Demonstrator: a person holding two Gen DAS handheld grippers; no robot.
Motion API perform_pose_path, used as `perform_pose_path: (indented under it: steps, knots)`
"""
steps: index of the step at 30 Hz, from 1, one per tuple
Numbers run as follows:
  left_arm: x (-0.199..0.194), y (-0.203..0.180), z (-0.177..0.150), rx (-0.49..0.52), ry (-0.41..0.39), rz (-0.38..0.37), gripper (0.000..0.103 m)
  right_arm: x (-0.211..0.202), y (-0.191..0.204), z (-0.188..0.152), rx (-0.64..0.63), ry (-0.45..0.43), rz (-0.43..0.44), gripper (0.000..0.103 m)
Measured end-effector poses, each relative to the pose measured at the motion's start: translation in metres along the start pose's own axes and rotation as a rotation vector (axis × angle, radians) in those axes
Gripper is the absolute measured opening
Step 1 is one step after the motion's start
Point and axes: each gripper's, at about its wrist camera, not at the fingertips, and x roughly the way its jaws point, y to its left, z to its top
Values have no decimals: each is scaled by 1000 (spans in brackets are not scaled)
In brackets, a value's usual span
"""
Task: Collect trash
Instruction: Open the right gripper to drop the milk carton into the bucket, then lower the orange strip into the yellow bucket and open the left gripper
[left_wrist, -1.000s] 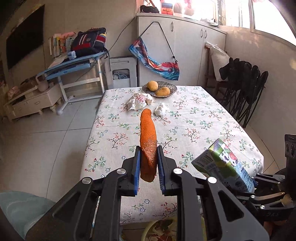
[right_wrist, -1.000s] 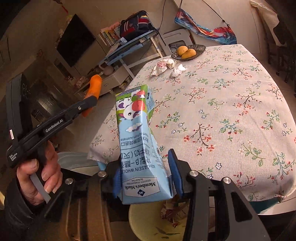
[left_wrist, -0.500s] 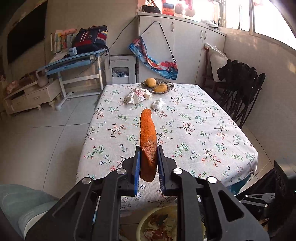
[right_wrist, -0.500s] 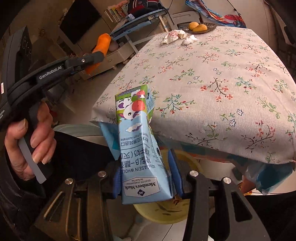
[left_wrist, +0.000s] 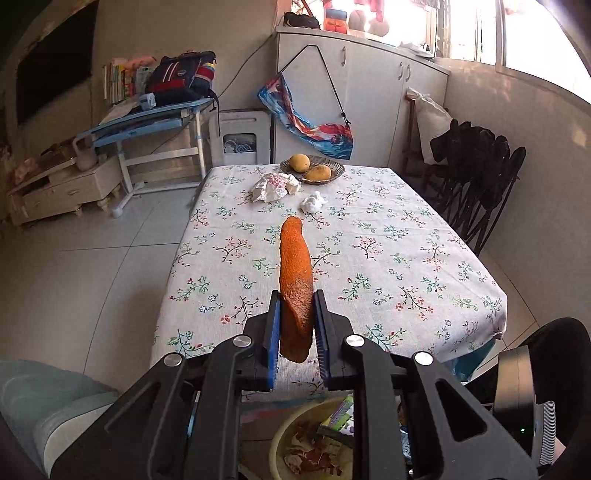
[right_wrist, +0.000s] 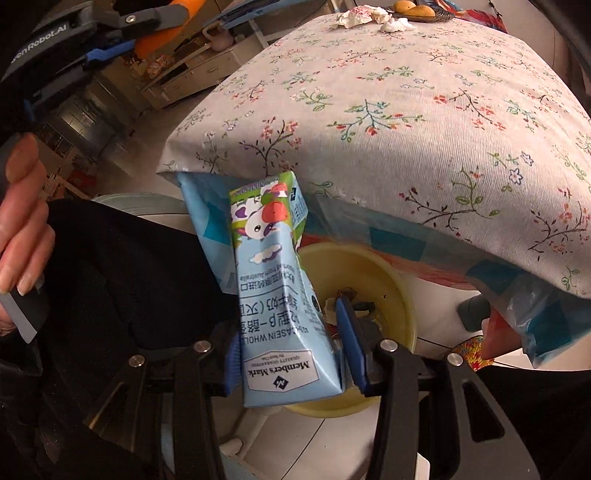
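Observation:
My left gripper (left_wrist: 295, 306) is shut on a long orange carrot-like piece (left_wrist: 293, 266) that juts forward over the near end of the floral table (left_wrist: 406, 258). In the right wrist view, a blue milk carton (right_wrist: 273, 280) stands between the opening jaws of my right gripper (right_wrist: 288, 328). The right pad (right_wrist: 352, 343) shows a thin gap to the carton. The carton hangs over a yellow bin (right_wrist: 388, 280) holding scraps, below the table's front edge. A crumpled wrapper (left_wrist: 271, 186) and a white tissue (left_wrist: 313, 202) lie at the table's far end.
A dish with two mangoes (left_wrist: 312, 170) sits at the far edge of the table. Black folding chairs (left_wrist: 476, 177) lean at the right wall. A teal stool (left_wrist: 44, 406) stands at the near left. A person's hand (right_wrist: 22, 206) grips the left tool.
My right gripper has sunk from table height to below the table edge, over the bin, tipping downward with the carton. The left gripper drew back slightly, the orange piece still in it.

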Motion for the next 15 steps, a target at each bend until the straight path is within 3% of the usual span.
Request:
perform_pose_path:
  steps: [5, 15]
  knots:
    - [-5, 0, -5, 5, 5, -5, 17, -3, -4, 3, 16, -35, -4, 52]
    - [-4, -10, -18, 74, 46, -27, 17, -47, -18, 7, 99, -266, -29, 63]
